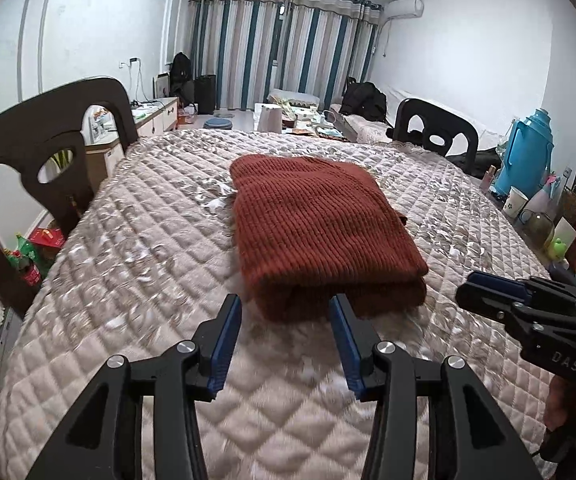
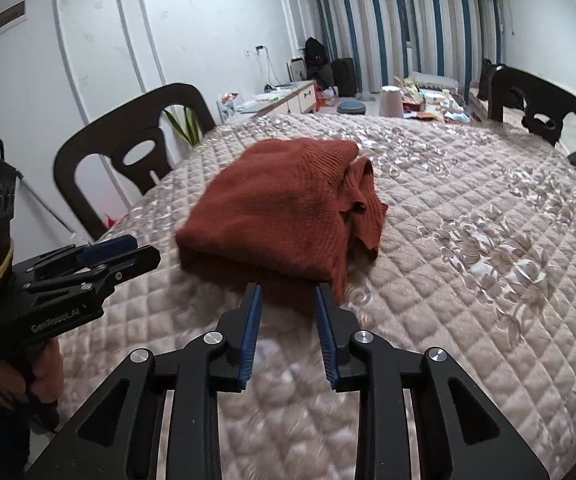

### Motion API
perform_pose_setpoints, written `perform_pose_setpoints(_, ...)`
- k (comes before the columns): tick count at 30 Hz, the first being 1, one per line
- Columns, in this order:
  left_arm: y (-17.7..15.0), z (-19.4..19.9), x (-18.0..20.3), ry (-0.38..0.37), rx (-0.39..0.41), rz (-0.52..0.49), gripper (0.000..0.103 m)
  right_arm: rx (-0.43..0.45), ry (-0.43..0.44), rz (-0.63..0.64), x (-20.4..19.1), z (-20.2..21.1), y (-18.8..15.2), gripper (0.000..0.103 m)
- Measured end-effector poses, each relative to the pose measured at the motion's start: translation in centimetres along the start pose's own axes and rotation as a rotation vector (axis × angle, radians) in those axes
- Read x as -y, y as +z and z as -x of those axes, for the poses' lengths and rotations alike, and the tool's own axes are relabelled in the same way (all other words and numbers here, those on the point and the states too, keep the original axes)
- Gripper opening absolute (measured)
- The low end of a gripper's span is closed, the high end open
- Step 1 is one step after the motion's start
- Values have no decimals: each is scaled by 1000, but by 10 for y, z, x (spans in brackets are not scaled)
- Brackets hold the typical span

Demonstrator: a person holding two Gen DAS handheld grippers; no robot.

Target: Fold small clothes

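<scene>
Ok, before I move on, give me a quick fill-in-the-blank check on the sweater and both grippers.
The rust-red sweater lies ____ on the quilted table cover.
The left gripper has its jaws ____, empty.
The right gripper grips ____.
The blue thermos stands beyond the sweater's ____ side.

Missing words: folded; open; nothing; right

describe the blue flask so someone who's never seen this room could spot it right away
Start at the big table under the quilted beige cover, where the folded rust-red knit lies. Follow its right-hand edge to the clutter by the white wall. The flask is the tall bright blue jug with a handle, standing above the paper cup beside it.
</scene>
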State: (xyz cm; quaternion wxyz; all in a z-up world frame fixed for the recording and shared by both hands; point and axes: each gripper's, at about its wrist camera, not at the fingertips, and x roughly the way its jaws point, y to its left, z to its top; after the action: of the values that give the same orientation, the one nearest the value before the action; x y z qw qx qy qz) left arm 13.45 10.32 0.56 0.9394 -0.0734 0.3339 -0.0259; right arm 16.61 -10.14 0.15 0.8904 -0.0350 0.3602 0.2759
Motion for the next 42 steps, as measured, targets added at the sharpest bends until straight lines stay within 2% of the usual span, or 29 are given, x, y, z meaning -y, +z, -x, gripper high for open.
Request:
perform_pose_setpoints(5,-8,27,1,27,23,-13,50,36,-7,37,-18,30,-8,29)
perform_pose_setpoints(6,-9,33,2,27,28,-15,52,45,-7,45,-22,37,-10,33)
perform_pose_setpoints(7,-11,37,2,29,33,-17,55,48,-7,49,-24,41,-12,42)
perform_pose_setpoints(8,-12,41,3,32,37,-21,57,53,-11,53,-28,46,-14,45)
perform_pose_setpoints(13,-12,47,9,44,61,-47,64,60,-32,75,-37,50,-18,45)
perform_pose_setpoints(17,-12,30,10,74,26,-51,64,17,-83,71,-32,29,-19,45)
perform_pose_setpoints(25,-18,15,9,124,-15,-37,64,-7,-98,52,-24,16,-21,45)
perform_pose_setpoints(37,-20,15,2,136,-22,-17,64,-8,-90,55,-27,15,-21,45)
perform_pose_setpoints(42,-20,16,1,118,-22,-8,64,-10,-91,54,-28,15,-22,45)
